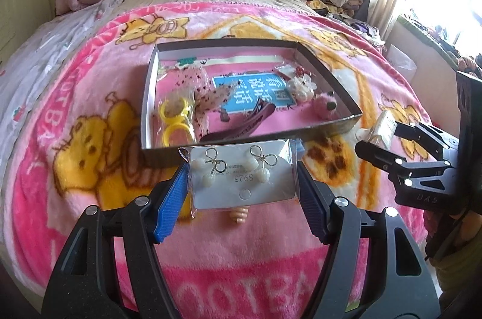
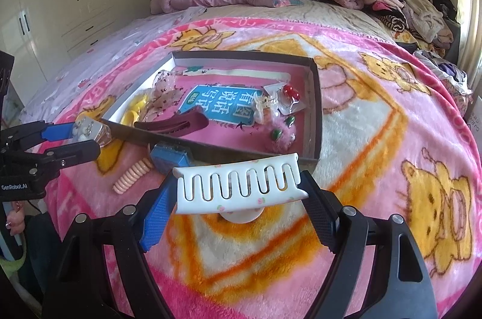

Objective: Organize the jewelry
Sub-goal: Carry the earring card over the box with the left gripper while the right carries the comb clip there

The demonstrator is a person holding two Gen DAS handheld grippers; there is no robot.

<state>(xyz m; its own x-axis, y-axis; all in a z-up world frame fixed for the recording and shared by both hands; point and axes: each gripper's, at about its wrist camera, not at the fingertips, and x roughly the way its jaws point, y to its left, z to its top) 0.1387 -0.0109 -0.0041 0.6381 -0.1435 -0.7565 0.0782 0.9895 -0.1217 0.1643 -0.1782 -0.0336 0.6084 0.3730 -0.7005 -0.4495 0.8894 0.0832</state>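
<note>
Between my left gripper (image 1: 242, 183) jaws sits an earring card (image 1: 241, 174) in its plastic sleeve, pinched by its two side edges just short of the box (image 1: 328, 72) near wall. It is light, thin and slippery (the sleeve could slide), so edge grips suit it; too much squeeze would bow it. My right gripper (image 2: 241, 192), also near that wall, clamps a white hair claw (image 2: 238, 186) end to end: stiff plastic, brittle teeth.
</note>
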